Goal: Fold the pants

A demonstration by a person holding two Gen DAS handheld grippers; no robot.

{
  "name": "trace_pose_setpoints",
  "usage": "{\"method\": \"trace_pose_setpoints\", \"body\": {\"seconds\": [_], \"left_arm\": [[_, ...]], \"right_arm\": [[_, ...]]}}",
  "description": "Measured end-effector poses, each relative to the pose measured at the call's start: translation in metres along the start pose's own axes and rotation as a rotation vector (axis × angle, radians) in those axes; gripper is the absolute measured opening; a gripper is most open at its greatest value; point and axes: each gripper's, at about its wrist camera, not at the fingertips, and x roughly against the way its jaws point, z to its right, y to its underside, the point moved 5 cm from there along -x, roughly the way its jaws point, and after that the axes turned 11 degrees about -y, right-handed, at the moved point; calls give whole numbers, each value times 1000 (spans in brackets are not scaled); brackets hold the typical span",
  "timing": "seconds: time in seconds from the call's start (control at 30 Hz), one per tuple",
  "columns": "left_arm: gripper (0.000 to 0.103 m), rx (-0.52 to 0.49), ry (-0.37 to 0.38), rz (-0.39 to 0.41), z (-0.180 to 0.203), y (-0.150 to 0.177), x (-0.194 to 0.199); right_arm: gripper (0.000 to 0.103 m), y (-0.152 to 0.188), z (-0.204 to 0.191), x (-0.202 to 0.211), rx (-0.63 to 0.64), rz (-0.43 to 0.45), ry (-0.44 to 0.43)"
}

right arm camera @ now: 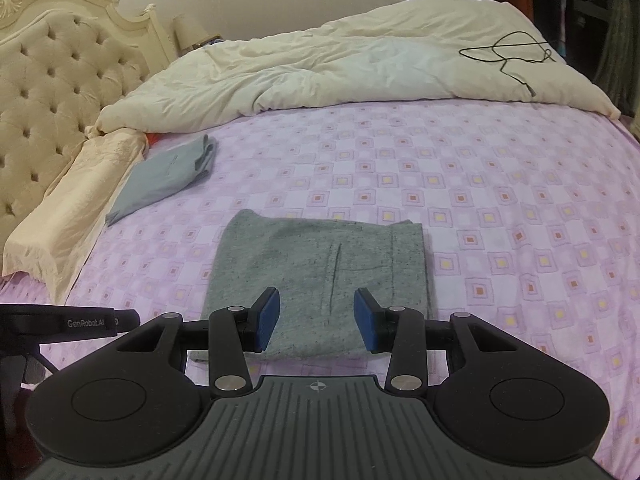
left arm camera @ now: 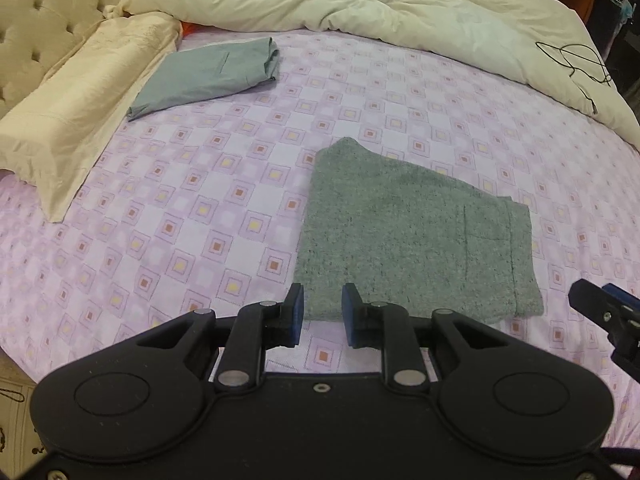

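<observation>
A pair of speckled grey pants (left arm camera: 412, 232) lies folded into a flat rectangle on the pink patterned bed sheet (left arm camera: 192, 184); it also shows in the right wrist view (right arm camera: 320, 272). My left gripper (left arm camera: 322, 312) is open and empty, just above the pants' near left corner. My right gripper (right arm camera: 316, 316) is open and empty, over the pants' near edge. The right gripper's tip shows at the right edge of the left wrist view (left arm camera: 600, 308). The left gripper's body shows at the left of the right wrist view (right arm camera: 68, 322).
A second folded grey-green garment (left arm camera: 208, 76) lies at the far left beside a cream pillow (left arm camera: 72, 112). A bunched cream duvet (left arm camera: 360, 12) covers the far side, with a black cable (left arm camera: 572, 60) on it. A tufted headboard (right arm camera: 48, 92) stands on the left.
</observation>
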Motion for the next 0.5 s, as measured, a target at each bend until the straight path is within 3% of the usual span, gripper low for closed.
{"method": "trace_pose_setpoints", "body": {"seconds": [0.5], "left_arm": [[30,-32,19,-28,16,10,7]], "right_arm": [[40,2,-3,5,10,9,-34]]}}
